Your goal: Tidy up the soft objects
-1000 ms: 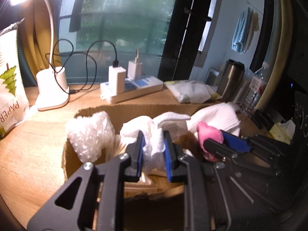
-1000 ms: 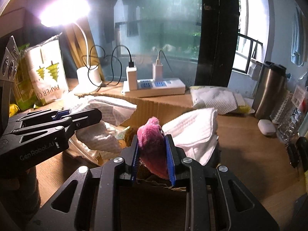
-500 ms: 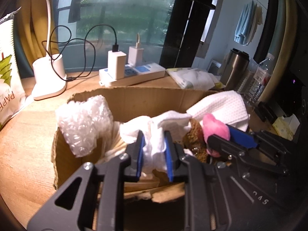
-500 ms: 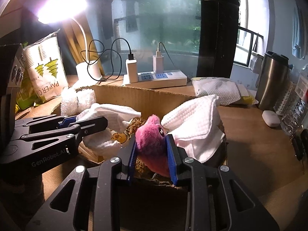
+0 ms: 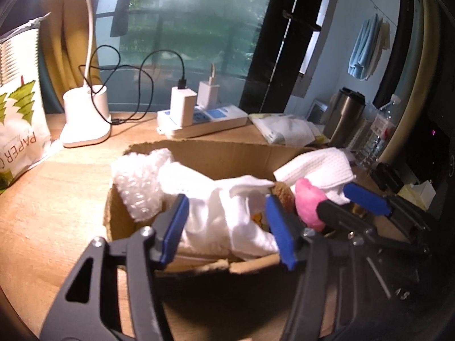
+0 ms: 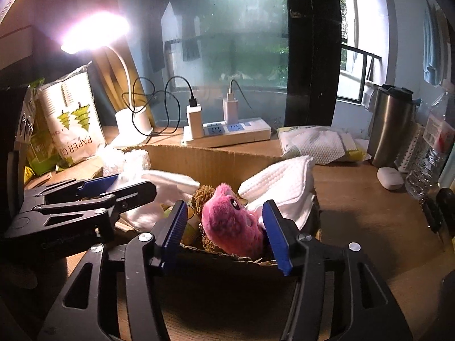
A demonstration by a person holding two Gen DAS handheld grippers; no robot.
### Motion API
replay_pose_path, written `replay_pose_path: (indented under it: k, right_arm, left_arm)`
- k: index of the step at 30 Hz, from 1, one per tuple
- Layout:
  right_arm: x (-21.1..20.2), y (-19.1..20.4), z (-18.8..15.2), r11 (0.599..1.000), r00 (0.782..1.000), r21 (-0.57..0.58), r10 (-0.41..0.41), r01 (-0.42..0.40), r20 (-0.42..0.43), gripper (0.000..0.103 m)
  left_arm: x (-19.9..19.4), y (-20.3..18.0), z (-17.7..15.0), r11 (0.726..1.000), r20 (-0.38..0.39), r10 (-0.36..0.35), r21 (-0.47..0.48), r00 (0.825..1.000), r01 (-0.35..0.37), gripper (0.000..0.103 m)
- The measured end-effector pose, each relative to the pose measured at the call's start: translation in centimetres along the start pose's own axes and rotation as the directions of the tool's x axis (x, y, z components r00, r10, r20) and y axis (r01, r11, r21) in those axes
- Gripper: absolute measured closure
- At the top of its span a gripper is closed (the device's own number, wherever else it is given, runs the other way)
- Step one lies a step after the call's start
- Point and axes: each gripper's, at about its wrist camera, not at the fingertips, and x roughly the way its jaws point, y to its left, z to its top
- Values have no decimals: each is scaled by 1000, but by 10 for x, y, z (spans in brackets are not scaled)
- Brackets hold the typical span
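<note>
A cardboard box (image 5: 227, 156) (image 6: 204, 162) on the wooden desk holds soft things. A white cloth (image 5: 227, 216) lies in it between the fingers of my left gripper (image 5: 226, 201), whose jaws are opening and no longer pinch it. My right gripper (image 6: 224, 207) is opening too, and the pink plush toy (image 6: 230, 224) rests in the box between its blue pads. Bubble wrap (image 5: 139, 182) sits at the box's left end, and a white waffle towel (image 6: 284, 182) drapes over its right corner. A brown fuzzy toy (image 6: 203, 194) lies between the cloth and the plush.
Behind the box are a power strip (image 6: 227, 133) with chargers and a lit desk lamp (image 5: 85, 119). A paper-cup bag (image 6: 74, 119) stands at the left. At the right are a cloth pack (image 6: 318, 142), a steel tumbler (image 6: 392, 125), a water bottle (image 6: 429, 153) and a small white case (image 6: 389, 177).
Both grippers have opened: the left let go of the white cloth, the right let go of the pink plush. Both things have settled lower into the box.
</note>
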Motion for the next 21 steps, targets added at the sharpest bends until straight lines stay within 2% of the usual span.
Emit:
replay_pose_path:
  k: [1,3,6,11,16,21]
  right_arm:
    - [-2,0,1,1000,1000,1,-2,2,2,45]
    - [-6,1,1,1000,1000,1,-4,4,6,45]
    - [-13,3,1,1000,1000,-3,-13,13,16,45]
    - [-28,1,4,999,998,14,-40,39,48,34]
    - [-46,-2,7,998,996,21,-57,56,72,32]
    - [-65,-3,8,998,993,23,-65,63,103,32]
  left_arm:
    - [-2,0,0,1000,2,2,-1,1000,-2,39]
    - [-6,1,0,1000,9,3,-8,1000,-3,29]
    - [-13,0,-1,1000,31,4,-15,1000,-4,21]
    - [-27,1,0,999,64,13,-31,998,-11,11]
    - [-50,-3,-2,999,112,37,-3,993,-37,9]
    - [-79,-9,-6,994,189,102,28,977,-110,6]
